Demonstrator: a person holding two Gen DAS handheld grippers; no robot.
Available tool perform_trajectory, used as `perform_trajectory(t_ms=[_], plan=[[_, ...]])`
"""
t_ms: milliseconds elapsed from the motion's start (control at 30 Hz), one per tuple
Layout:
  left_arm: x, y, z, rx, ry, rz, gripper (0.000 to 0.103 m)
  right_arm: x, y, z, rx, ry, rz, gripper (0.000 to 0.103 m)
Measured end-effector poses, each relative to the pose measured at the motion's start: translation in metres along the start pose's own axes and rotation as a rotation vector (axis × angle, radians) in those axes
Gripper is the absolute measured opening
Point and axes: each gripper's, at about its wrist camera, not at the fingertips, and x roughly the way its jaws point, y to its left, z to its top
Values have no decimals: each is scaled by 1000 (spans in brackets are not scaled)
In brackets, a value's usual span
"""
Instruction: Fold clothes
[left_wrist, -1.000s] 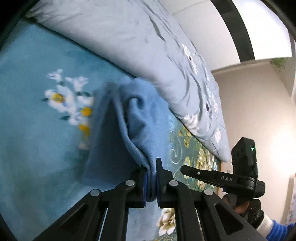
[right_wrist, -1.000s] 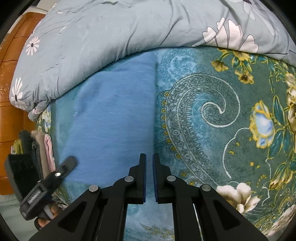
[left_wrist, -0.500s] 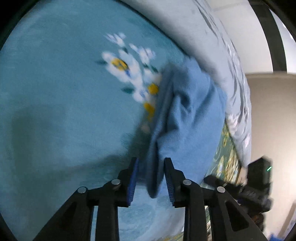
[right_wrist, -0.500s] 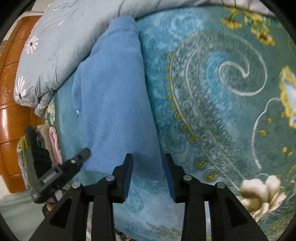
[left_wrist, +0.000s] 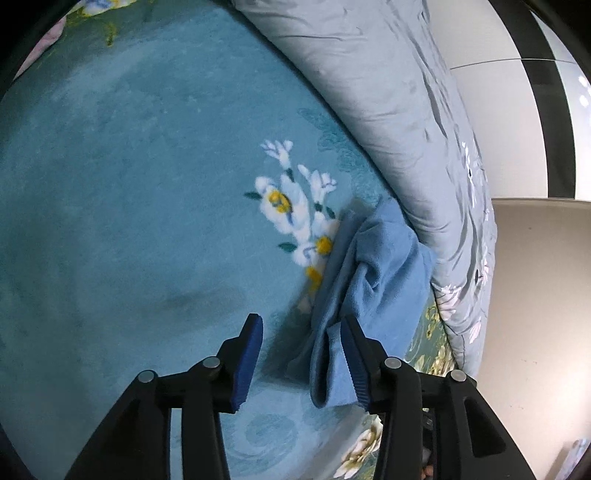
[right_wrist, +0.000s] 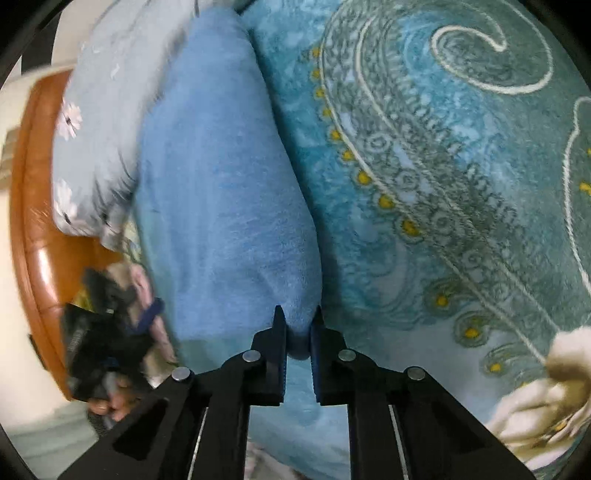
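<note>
Two grippers work: our right gripper (right_wrist: 297, 328) is closing on the blue garment (right_wrist: 229, 192) at six o'clock to fold it; our left gripper (left_wrist: 301, 354) is opening, releasing.

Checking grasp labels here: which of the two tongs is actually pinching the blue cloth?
The right tongs: their pads are closing on the blue cloth at its near corner. The left tongs are opening, the cloth only brushing one pad.

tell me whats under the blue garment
The blue garment lies on a teal floral blanket, beside a grey quilt. Whatever sits directly beneath the garment is covered.
</note>
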Motion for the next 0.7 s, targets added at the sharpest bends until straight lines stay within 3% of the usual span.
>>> perform_trajectory(t_ms=[133, 333, 400, 567, 700], plan=[[15, -18, 2, 34, 17, -19, 49, -35, 0, 20, -48, -7, 21, 9], [40, -55, 6, 120, 49, -78, 52, -113, -7, 71, -242, -39, -236, 9], [52, -71, 7, 161, 78, -86, 52, -117, -6, 94, -273, -8, -290, 9], [81, -106, 7, 287, 167, -86, 52, -102, -4, 106, -336, 54, -372, 9], [101, -123, 4, 368, 231, -77, 53, -108, -8, 114, -332, 15, -365, 9]])
